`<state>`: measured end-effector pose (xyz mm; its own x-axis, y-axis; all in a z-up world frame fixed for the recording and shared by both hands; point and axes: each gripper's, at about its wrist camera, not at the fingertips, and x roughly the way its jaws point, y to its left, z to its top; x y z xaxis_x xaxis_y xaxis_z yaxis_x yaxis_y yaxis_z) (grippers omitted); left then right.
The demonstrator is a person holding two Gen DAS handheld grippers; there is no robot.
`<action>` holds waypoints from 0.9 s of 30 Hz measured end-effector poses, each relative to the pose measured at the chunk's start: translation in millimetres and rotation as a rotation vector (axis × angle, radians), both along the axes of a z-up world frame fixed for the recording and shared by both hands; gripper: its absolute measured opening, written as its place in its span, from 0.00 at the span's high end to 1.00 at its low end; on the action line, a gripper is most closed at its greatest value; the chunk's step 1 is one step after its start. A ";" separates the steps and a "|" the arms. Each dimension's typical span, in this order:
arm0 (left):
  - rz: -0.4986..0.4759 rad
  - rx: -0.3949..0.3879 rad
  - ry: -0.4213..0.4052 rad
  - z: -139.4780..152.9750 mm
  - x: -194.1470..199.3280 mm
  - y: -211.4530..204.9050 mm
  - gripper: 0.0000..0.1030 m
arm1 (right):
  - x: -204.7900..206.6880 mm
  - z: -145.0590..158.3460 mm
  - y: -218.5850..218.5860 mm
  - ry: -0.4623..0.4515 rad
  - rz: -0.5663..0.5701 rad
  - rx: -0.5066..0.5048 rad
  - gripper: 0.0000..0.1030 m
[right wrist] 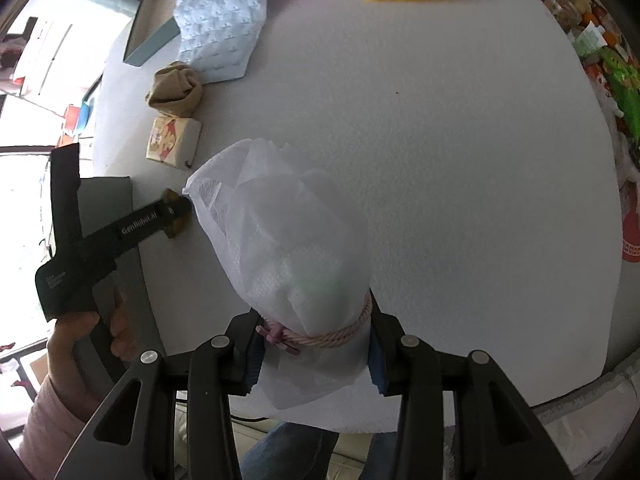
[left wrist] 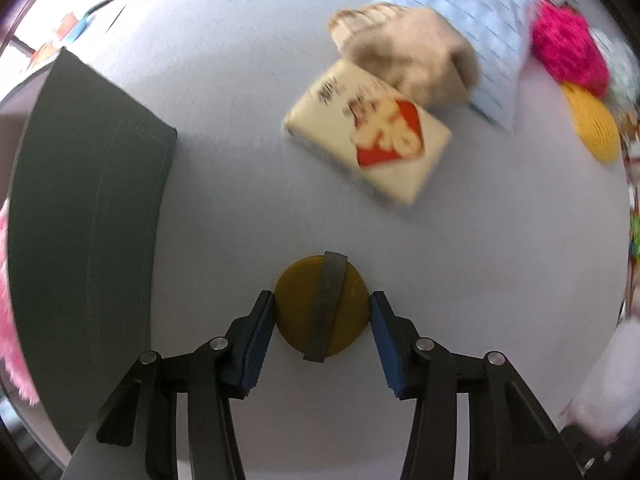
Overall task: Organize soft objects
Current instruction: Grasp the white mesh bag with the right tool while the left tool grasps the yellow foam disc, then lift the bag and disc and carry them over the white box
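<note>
Left claw [left wrist: 322, 312]: points straight down at the counter [left wrist: 480, 280], blue pads touching both sides of a round mustard-brown pad with a grey strap [left wrist: 322, 308], pinching it on the surface.

Right claw [right wrist: 316, 344]: pinches the neck of a white mesh drawstring bag [right wrist: 280, 232], tied with a pink cord [right wrist: 320, 334]; the bag hangs forward of the pads, above the counter.

Ahead of the left claw: cream packet with red print [left wrist: 368, 132], then a beige rolled sock [left wrist: 412, 60] touching it, a pale-blue patterned pack [left wrist: 472, 28], a magenta fluffy item [left wrist: 568, 48], a yellow foam net [left wrist: 592, 124]. Left of it: dark grey box [left wrist: 80, 220].
</note>
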<state>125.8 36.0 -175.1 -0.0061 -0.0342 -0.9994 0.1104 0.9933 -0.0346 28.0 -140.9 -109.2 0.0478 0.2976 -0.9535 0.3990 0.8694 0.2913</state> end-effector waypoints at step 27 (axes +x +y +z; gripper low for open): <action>-0.374 -0.076 -0.117 117.4 -120.0 15.9 0.52 | -59.5 29.0 59.2 0.032 0.102 -0.046 0.55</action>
<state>5.8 51.9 -57.6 0.0820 -0.1250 -0.9888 0.4717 0.8788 -0.0720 -31.5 -81.8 -80.2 -0.0113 0.2553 -0.9668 0.3164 0.9181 0.2387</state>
